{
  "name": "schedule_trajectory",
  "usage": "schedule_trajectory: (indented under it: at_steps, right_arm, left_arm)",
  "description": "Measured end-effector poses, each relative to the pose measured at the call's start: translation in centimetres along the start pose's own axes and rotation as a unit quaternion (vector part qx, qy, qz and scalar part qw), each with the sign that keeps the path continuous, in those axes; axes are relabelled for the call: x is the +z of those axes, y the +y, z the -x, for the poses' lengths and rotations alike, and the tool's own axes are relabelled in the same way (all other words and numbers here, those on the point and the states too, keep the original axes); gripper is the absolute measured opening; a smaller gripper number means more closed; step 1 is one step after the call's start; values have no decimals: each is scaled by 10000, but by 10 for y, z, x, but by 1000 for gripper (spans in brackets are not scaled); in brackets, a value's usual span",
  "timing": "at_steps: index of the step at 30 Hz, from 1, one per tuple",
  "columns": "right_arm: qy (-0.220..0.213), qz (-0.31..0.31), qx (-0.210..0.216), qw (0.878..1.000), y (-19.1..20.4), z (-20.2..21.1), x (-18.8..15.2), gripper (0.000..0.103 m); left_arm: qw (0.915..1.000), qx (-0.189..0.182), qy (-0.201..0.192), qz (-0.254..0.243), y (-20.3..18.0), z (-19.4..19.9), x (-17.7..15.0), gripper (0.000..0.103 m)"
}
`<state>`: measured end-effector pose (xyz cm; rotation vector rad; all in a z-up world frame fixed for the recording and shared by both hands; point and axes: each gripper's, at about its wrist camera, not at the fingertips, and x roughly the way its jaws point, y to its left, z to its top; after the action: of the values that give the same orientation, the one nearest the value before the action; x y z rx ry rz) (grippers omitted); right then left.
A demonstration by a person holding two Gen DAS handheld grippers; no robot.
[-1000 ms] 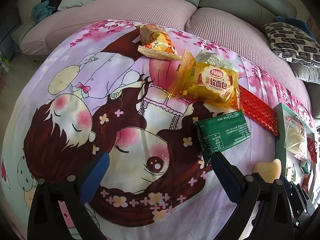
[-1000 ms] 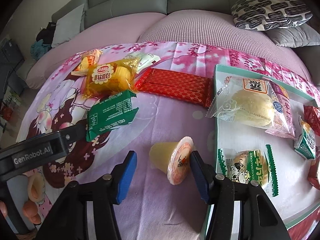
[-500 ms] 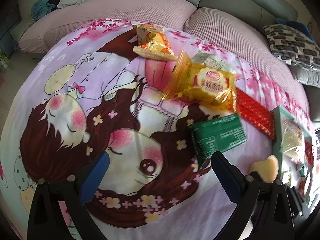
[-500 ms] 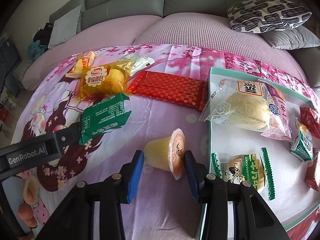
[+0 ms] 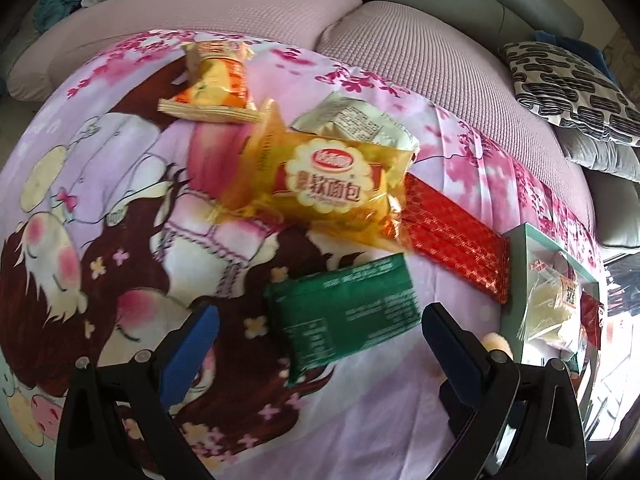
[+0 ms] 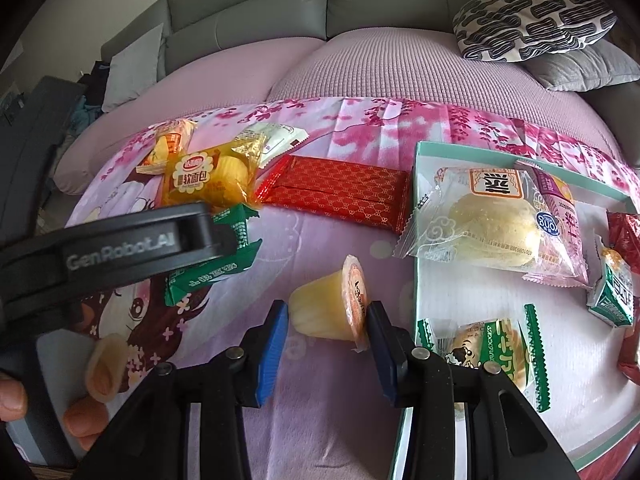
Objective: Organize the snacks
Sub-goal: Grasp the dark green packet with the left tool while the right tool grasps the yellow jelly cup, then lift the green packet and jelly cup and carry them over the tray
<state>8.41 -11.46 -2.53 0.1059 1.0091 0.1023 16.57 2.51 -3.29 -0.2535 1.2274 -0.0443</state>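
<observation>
while the right claw (image 6: 326, 322) pinches the jelly cup (image 6: 328, 308) between its pads, the left claw (image 5: 320, 334) gapes wide.

At the centre of the left wrist view, the cloth (image 5: 120, 208) is lilac and pink, printed with blossoms and brown-haired cartoon girls. Lower centre, the green packet (image 5: 344, 312) carries pale print; above it, the yellow bread bag (image 5: 324, 188) and, right, the red bar (image 5: 456, 236) with a gold lattice. At centre of the right wrist view, the jelly cup (image 6: 328, 308) is pale yellow with an orange lid; upper right, a black-and-white patterned cushion (image 6: 532, 24).
</observation>
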Motion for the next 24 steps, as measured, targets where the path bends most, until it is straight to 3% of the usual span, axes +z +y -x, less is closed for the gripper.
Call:
schedule_trajectory:
  at_steps: [4, 6, 12, 24]
  right_arm:
    - [8, -22, 38, 10000, -1, 0, 0, 43]
    - [9, -34, 53, 10000, -1, 0, 0, 43]
    - [-10, -49, 89, 9999, -1, 2, 0, 43]
    - [-97, -53, 105, 9999, -3, 8, 1, 41]
  left_arm:
    - [10000, 73, -4, -47, -8, -6, 5, 95]
    - [10000, 55, 15, -52, -10, -8, 6, 82]
    - [9998, 102, -113, -109, -12, -6, 2, 74]
    - [9994, 255, -198, 77, 11, 18, -26, 73]
